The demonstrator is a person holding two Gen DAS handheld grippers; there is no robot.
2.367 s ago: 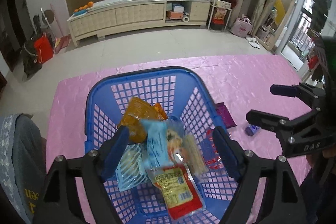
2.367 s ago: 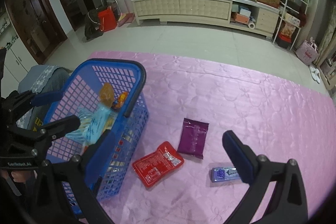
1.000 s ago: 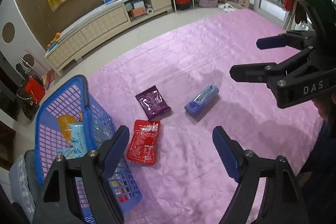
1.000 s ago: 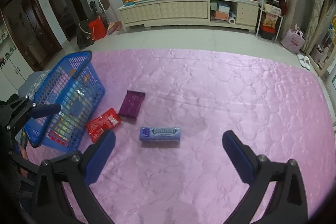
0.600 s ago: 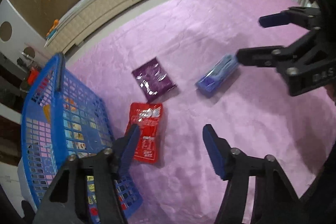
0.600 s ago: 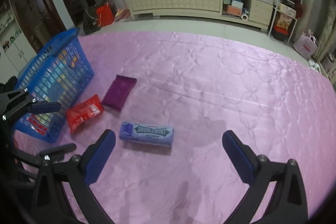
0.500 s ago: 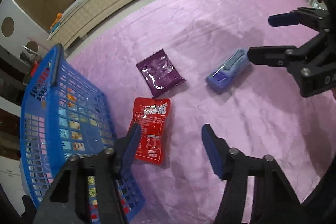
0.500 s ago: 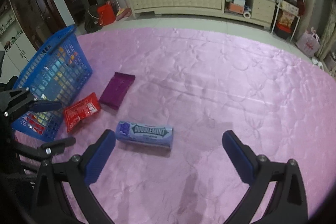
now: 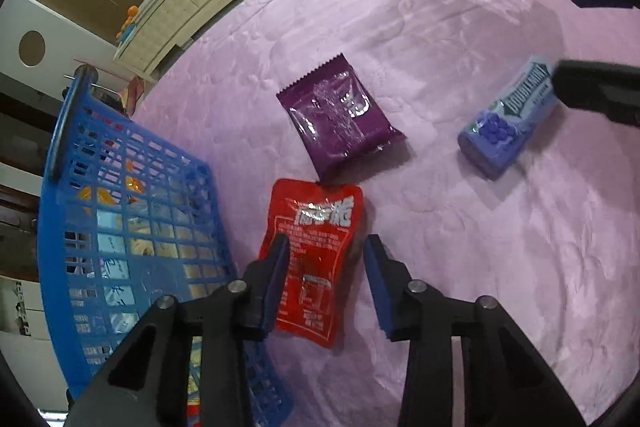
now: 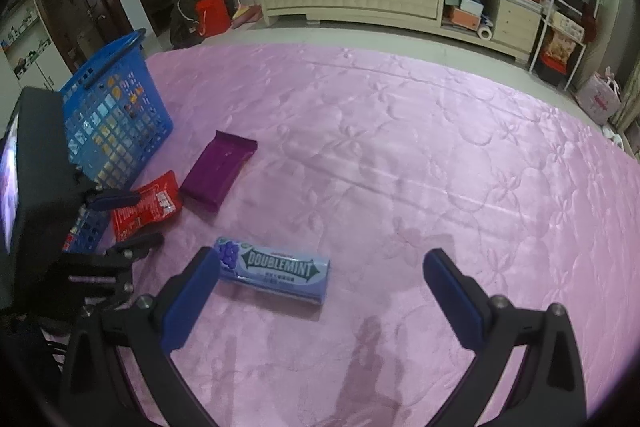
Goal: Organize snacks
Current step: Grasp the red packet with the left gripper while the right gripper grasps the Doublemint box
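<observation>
- Step in hand, as I read it: left tongs (image 9: 325, 281) go for the red pouch (image 9: 316, 255), which lies flat on the pink quilted cover (image 9: 460, 27) just beside the blue basket (image 9: 132, 211).
- Left tongs' state: jaws have just been closing, now part-closed w/ the pouch's lower half between them. Pads look not yet pressing, so no grip yet, pouch not lifted.
- To do it well: pouch is thin & flat, so tips need to get right down to the cover and pinch a fold or an edge, else the jaws prob. slide over the foil. The left jaw sits close to the basket wall; keep clear of it or the basket gets nudged.
- Once clamped, lift straight up before swinging over the basket rim.
- Right tongs (image 10: 320, 291): jaws wide apart, nothing held. The Doublemint pack (image 10: 276, 273) lies near the left jaw, off-centre; needs re-centring before any close.
- Purple packet (image 9: 340, 115) lies just beyond the red pouch, corner nearly touching it; untouched.
- Vs 1 s ago: left tongs are lower, tilted more downward and much nearer the pouch, which was then well ahead of the jaws; jaws were then wide.
- Right tongs are also lower vs then; the Doublemint pack looks bigger & closer. Snacks themselves haven't moved.
</observation>
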